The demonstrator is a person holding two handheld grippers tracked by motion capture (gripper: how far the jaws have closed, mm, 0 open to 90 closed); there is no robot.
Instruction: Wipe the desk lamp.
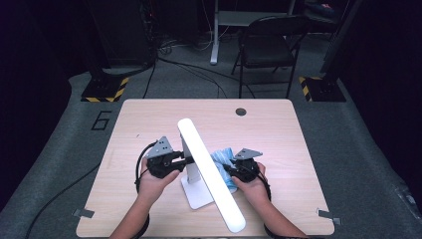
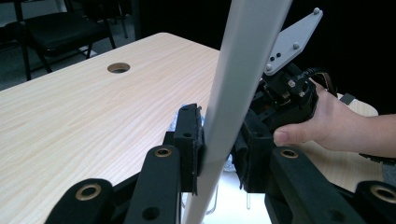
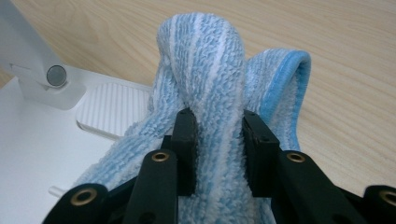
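Wooden table [image 1: 149, 119], cloth [image 3: 219, 84] pinched in right tool [image 3: 217, 140]

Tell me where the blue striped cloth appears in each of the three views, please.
High view: the blue striped cloth lies right of centre, behind the white lamp bar, at the right gripper.
Left gripper view: a small bluish patch just behind the jaws is probably the cloth.
Right gripper view: centre, pinched between the jaws.
Shared landmark: the white lamp base.
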